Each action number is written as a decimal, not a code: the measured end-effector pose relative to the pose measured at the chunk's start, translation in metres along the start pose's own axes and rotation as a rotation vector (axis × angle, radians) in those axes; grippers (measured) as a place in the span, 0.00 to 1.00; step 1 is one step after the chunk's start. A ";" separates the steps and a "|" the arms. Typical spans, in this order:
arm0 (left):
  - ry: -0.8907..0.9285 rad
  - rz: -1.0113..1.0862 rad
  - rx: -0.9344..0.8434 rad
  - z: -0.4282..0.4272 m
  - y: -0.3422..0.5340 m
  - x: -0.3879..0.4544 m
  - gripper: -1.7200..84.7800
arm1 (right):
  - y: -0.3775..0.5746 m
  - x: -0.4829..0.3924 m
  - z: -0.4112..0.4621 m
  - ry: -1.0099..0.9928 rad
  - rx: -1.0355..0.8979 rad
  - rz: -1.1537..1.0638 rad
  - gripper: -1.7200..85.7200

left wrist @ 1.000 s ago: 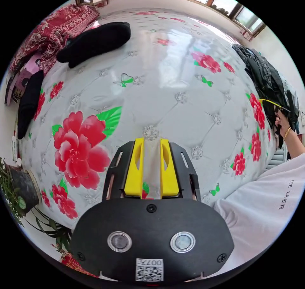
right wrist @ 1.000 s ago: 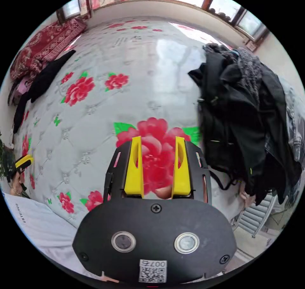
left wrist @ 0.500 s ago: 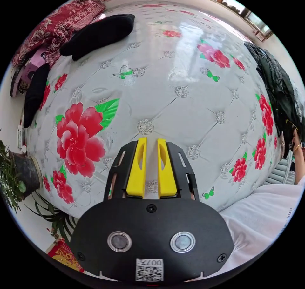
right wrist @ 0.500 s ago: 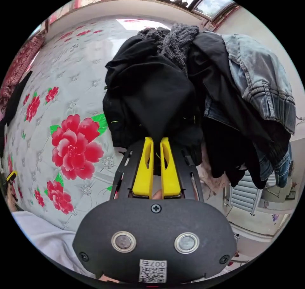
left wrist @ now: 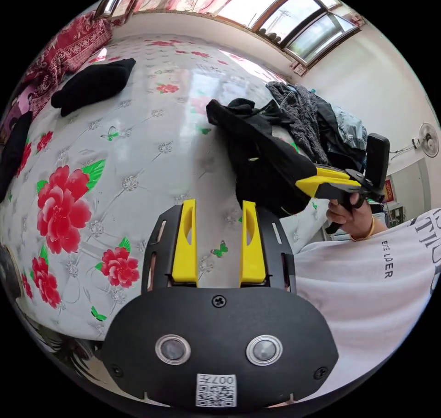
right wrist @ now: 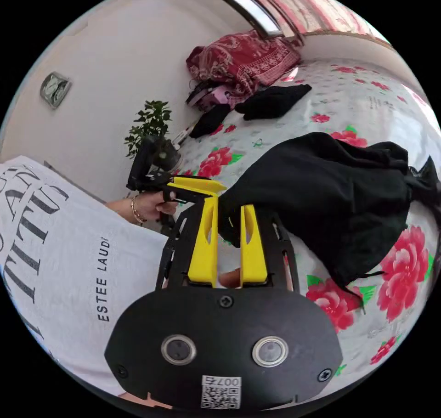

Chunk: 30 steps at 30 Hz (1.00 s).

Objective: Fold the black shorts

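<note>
Floral bed [left wrist: 138, 170], shorts [right wrist: 321, 197] lifted off it.
Right gripper [right wrist: 228, 216] clamps shorts' edge; left gripper [left wrist: 216, 206] gapes wide, holding nothing, above bed.

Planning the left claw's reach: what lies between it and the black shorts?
In the left gripper view, bare flowered mattress separates the open left claw from the shorts.

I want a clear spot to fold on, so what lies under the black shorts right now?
Under the black shorts, held by the right gripper, lies the flowered bed cover. What they cover stays hidden.
</note>
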<state>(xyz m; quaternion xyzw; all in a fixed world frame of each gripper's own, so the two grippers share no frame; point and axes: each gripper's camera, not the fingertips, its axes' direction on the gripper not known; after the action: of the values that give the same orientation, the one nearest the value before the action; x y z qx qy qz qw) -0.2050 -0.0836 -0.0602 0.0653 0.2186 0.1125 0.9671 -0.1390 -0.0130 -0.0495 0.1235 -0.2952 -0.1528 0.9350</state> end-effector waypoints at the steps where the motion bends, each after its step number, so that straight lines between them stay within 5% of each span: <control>1: -0.026 -0.026 0.006 -0.010 0.008 -0.015 0.18 | -0.001 -0.008 0.007 0.026 -0.038 -0.041 0.09; 7: -0.104 -0.117 -0.023 -0.033 0.050 -0.057 0.17 | 0.016 0.024 -0.002 0.236 -0.098 0.045 0.12; 15: 0.028 -0.069 -0.051 -0.017 0.044 -0.049 0.18 | 0.017 0.080 -0.012 0.400 -0.148 0.181 0.14; 20: -0.010 0.077 -0.150 -0.019 0.044 -0.037 0.18 | -0.054 0.089 -0.011 0.443 -0.119 0.069 0.14; 30: 0.013 -0.015 -0.102 -0.037 0.053 -0.060 0.19 | -0.210 0.162 0.080 0.500 -0.281 -0.045 0.13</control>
<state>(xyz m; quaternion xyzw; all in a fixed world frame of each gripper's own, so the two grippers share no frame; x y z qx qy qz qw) -0.2844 -0.0438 -0.0598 0.0135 0.2194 0.1168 0.9685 -0.1050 -0.2764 0.0302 0.0330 -0.0285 -0.1775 0.9832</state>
